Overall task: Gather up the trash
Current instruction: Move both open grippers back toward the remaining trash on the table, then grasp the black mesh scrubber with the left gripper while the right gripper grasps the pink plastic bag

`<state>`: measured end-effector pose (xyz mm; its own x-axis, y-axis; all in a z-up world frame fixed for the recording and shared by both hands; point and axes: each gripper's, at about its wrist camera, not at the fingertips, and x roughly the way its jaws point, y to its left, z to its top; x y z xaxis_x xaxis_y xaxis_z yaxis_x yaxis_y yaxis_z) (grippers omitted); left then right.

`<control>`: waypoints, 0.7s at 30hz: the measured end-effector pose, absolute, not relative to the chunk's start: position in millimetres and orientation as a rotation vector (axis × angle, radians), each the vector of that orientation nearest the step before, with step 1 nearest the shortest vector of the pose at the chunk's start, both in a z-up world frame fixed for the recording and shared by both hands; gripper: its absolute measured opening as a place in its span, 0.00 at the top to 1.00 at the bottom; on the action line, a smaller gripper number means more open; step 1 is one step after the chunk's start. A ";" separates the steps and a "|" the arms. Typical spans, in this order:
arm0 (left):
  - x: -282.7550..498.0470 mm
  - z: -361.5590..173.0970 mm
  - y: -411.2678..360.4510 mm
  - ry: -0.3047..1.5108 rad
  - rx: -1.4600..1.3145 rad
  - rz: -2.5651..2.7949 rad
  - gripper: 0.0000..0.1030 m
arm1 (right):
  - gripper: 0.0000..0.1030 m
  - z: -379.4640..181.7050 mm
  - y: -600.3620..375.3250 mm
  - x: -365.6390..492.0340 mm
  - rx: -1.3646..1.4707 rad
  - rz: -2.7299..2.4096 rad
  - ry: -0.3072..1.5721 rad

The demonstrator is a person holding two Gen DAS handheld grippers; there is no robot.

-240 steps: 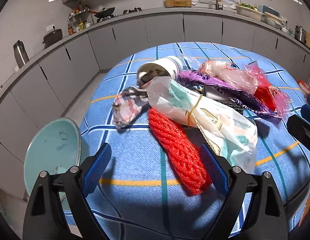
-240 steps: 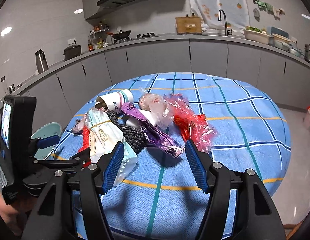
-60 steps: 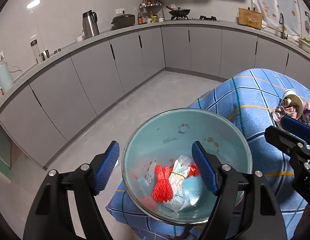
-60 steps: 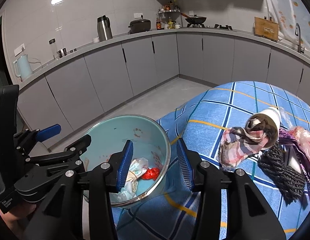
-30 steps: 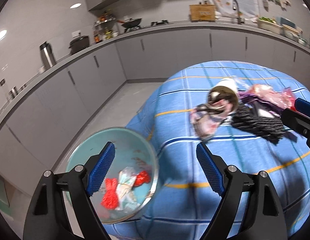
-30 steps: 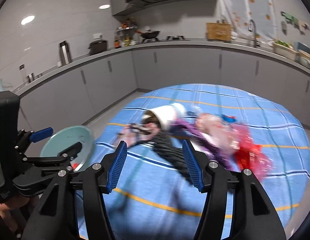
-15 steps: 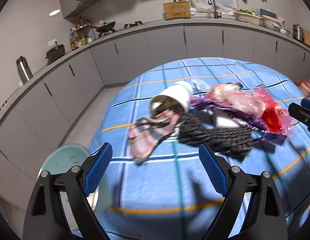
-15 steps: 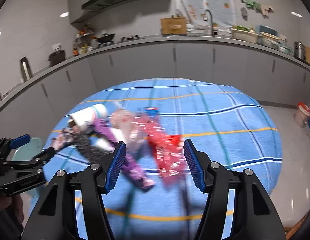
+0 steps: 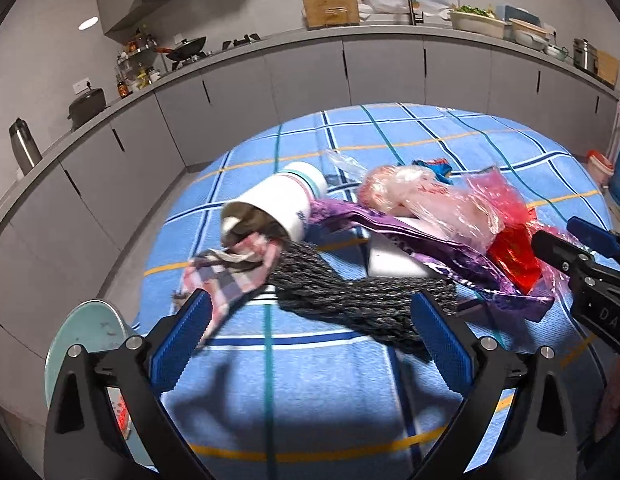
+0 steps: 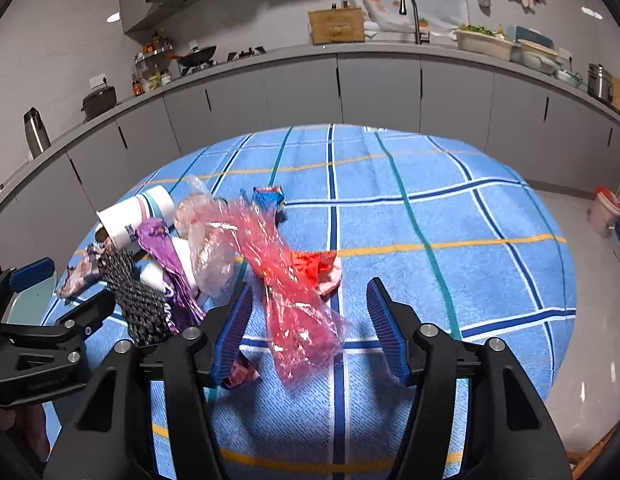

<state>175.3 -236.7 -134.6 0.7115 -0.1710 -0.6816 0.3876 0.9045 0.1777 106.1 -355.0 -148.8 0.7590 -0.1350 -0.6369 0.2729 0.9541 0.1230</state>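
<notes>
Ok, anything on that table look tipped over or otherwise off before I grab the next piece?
Yes: the white paper cup lies on its side on the blue checked tablecloth, crumpled scraps spilling from its mouth onto a patterned wrapper. The rest is loose, overlapping trash.

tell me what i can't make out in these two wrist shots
- Teal bin, left wrist view: contents hidden behind the left gripper, whose jaws are opening.
- White cup: contents too dark.
- Purple wrapper, right wrist view: print too small.
- White block: mostly covered.

glossy red plastic wrapper (image 10: 294, 296), matt woven tablecloth (image 10: 450, 280)
</notes>
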 end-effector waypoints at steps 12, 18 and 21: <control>164.8 -148.6 -258.6 0.741 0.375 -0.356 0.05 | 0.71 -147.2 -357.3 91.1 0.241 -0.207 0.669; 163.6 -155.1 -252.2 0.767 0.391 -0.358 0.05 | 0.71 -141.3 -350.6 84.1 0.240 -0.195 0.657; 160.2 -156.7 -231.6 0.778 0.400 -0.335 0.05 | 0.71 -137.2 -348.8 81.3 0.238 -0.189 0.647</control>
<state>160.2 -231.6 -156.7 0.6667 -0.1435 -0.7314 0.4324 0.8738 0.2227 81.3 -348.8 -137.2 0.7821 -0.0993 -0.6152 0.2472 0.9557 0.1600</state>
